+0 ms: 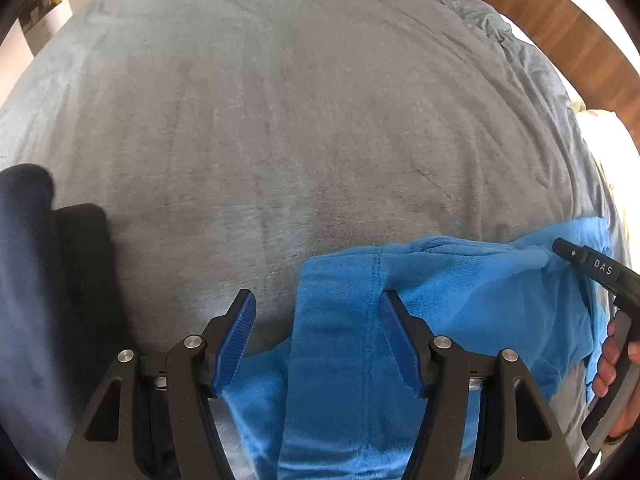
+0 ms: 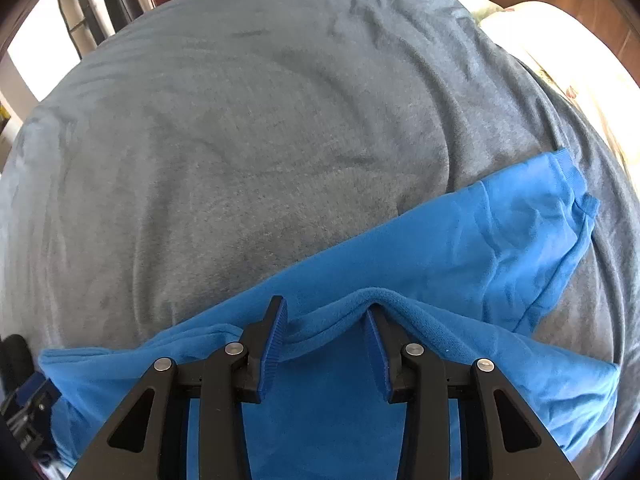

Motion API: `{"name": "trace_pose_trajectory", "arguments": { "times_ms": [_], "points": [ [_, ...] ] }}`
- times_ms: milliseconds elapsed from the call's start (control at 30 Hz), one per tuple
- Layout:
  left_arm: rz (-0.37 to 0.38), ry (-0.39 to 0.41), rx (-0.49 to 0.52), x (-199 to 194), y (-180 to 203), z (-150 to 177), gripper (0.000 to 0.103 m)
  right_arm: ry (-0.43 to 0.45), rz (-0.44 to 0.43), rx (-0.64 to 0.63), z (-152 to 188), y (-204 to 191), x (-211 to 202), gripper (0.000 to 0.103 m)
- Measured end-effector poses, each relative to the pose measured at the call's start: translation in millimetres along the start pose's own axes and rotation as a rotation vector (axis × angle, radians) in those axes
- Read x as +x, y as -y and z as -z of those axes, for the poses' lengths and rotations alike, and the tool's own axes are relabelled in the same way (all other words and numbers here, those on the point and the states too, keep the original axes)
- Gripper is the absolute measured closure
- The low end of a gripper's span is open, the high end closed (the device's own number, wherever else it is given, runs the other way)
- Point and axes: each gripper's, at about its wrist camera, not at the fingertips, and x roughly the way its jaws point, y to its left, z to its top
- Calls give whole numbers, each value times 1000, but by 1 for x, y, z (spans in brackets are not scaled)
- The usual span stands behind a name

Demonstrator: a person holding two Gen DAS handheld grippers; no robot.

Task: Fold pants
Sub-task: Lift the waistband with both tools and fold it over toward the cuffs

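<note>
Blue fleece pants (image 1: 460, 300) lie on a grey blanket (image 1: 300, 120) near its front edge. My left gripper (image 1: 316, 296) points steeply down over them, open, with a seamed strip of the pants under the gap and neither pad pressing. In the right wrist view the pants (image 2: 480, 248) stretch from lower left to a ribbed cuff at the right. My right gripper (image 2: 324, 306) stands open, and a raised fold of the fleece drapes over its right fingertip. The right gripper (image 1: 560, 246) also shows at the right of the left wrist view, its tip against the bunched fabric.
The grey blanket (image 2: 240, 140) covers a bed, wrinkled toward the far right. A wooden headboard (image 1: 560, 28) and a pale pillow (image 2: 560, 40) lie beyond. A dark sleeve (image 1: 28, 280) fills the left edge. A hand (image 1: 608, 360) grips the right tool's handle.
</note>
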Motion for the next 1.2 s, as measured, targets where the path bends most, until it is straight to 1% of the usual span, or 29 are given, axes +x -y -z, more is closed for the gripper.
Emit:
{"name": "trace_pose_trajectory", "arguments": {
  "times_ms": [200, 333, 367, 400, 467, 533, 600, 633, 667, 700, 833, 900, 1000, 1033, 1100, 1200],
  "points": [
    [7, -3, 11, 16, 5, -4, 40, -8, -9, -3, 4, 11, 13, 64],
    [27, -7, -21, 26, 3, -10, 41, -6, -4, -18, 7, 12, 19, 64],
    [34, -6, -30, 29, 6, -10, 43, -3, -3, -24, 8, 13, 18, 64],
    [42, -7, -37, 31, 7, -10, 50, 0, -4, -25, 9, 13, 19, 64],
    [76, -20, -54, 36, 9, -9, 57, 7, -9, -24, 12, 13, 18, 64],
    [91, -13, -62, 37, 8, -8, 63, 9, -16, -20, 13, 14, 19, 64],
    [90, -2, -55, 33, 10, -6, 67, 13, -17, -21, 18, 11, 16, 64],
    [89, 8, -48, 28, 10, -4, 71, 18, -18, -23, 19, 11, 16, 64],
    [111, 14, -42, 21, 10, -1, 81, 20, -18, -25, 21, 12, 15, 64],
    [113, 25, -42, 15, 12, -1, 82, 24, -20, -27, 20, 13, 16, 64],
    [77, 116, -8, -32, 19, 12, 85, 37, -36, -18, 22, 16, 10, 64],
    [77, 131, 2, -54, 24, 21, 85, 43, -38, -14, 24, 18, 5, 64],
    [78, 120, -18, -76, 26, 36, 86, 61, -47, -18, 26, 18, -3, 64],
    [85, 109, -41, -82, 26, 43, 86, 68, -49, -23, 28, 17, -6, 64],
    [72, 88, -83, -89, 25, 50, 86, 76, -51, -28, 30, 16, -10, 64],
    [78, 54, -163, -92, 20, 55, 86, 89, -58, -40, 34, 14, -16, 64]
  ]
}}
